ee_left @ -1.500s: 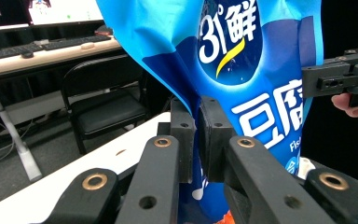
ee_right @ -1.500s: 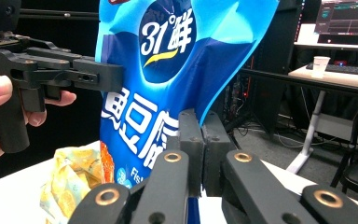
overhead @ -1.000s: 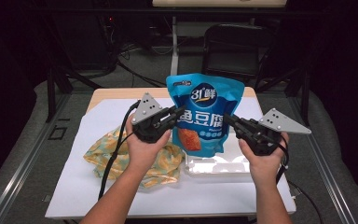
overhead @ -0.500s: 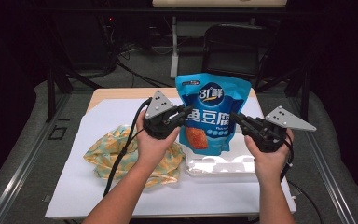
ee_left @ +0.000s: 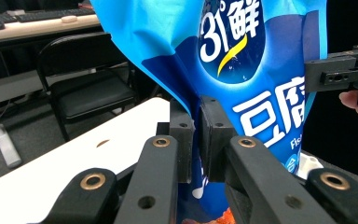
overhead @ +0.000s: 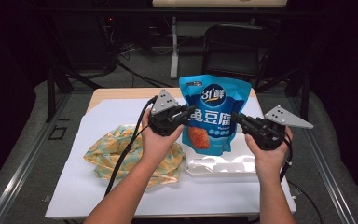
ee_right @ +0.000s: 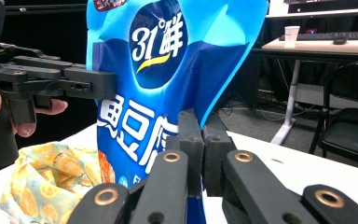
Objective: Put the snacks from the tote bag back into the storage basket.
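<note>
Blue bag (overhead: pixel 213 112): was held upright in the air above the far half of the table, its lower end hanging over the near-left part of the clear tray (overhead: pixel 223 164); whether bag and tray touched could not be told.
Left gripper (overhead: pixel 189 115): was clamped on the bag's left edge, about halfway up; in the left gripper view the pads (ee_left: pixel 214 135) were seen pressed together with the blue film pinched between them.
Right gripper (overhead: pixel 237 118): was closed on the bag's right edge at about the same height; in the right gripper view the fingers (ee_right: pixel 191 140) were seen shut with the edge of the bag (ee_right: pixel 168 70) caught between them.
Patterned cloth (overhead: pixel 126 151): was lying crumpled on the white sheet (overhead: pixel 98 116), left of the tray and under the left forearm, just beside the tray's left rim.
Table edges: the sheet was spread nearly to the near and left edges of the table (overhead: pixel 121 93), with a bare strip of wood left along the far edge.
Open room: free sheet was seen to the far left, behind the cloth, and along the near edge between the forearms; a black chair (overhead: pixel 233 46) stood beyond the far edge, behind the bag.
</note>
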